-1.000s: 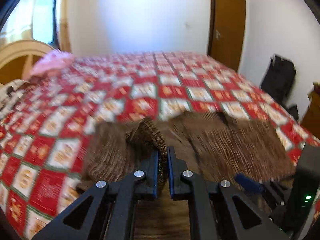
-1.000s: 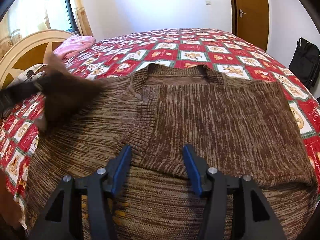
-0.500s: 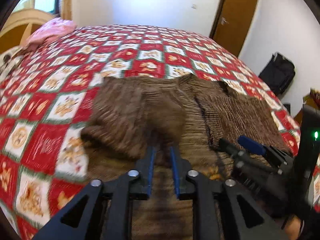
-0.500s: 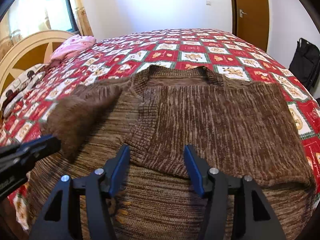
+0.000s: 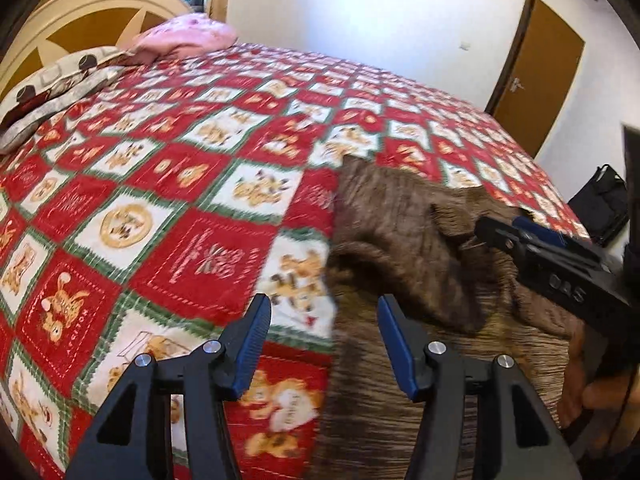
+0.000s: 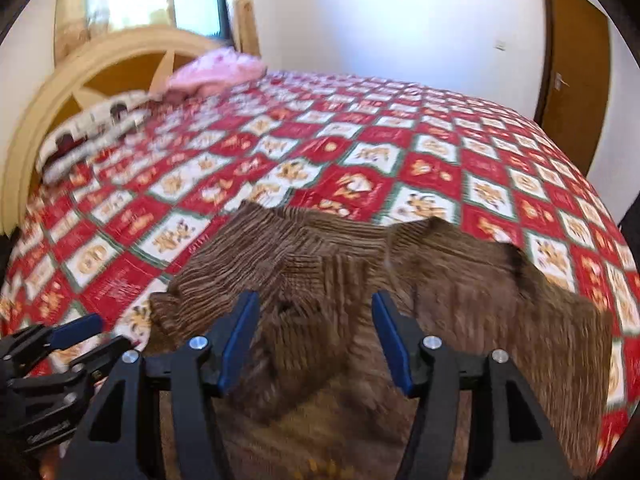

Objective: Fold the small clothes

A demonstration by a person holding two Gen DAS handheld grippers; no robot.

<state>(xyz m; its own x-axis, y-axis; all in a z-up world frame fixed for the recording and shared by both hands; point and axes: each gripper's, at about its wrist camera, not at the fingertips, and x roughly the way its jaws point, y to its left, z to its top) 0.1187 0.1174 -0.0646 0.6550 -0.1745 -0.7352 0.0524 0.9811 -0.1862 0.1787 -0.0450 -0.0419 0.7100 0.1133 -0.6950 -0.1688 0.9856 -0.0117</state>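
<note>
Brown knitted sweater [image 6: 420, 292] lying flat with a sleeve folded over on the red patchwork bedspread [image 5: 168, 184], left gripper [image 5: 324, 340] spread apart and empty over its left edge, right gripper [image 6: 316, 340] likewise apart, empty, above its middle.

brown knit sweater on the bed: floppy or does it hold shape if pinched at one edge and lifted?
Likely floppy: the brown sweater lies in soft folds and its folded-in sleeve sags with rounded creases. The chunky ribbed knit suggests some weight, so a lifted edge would probably drape and stretch. It looks grippy on the patterned quilt, so pushing would probably bunch it.
</note>
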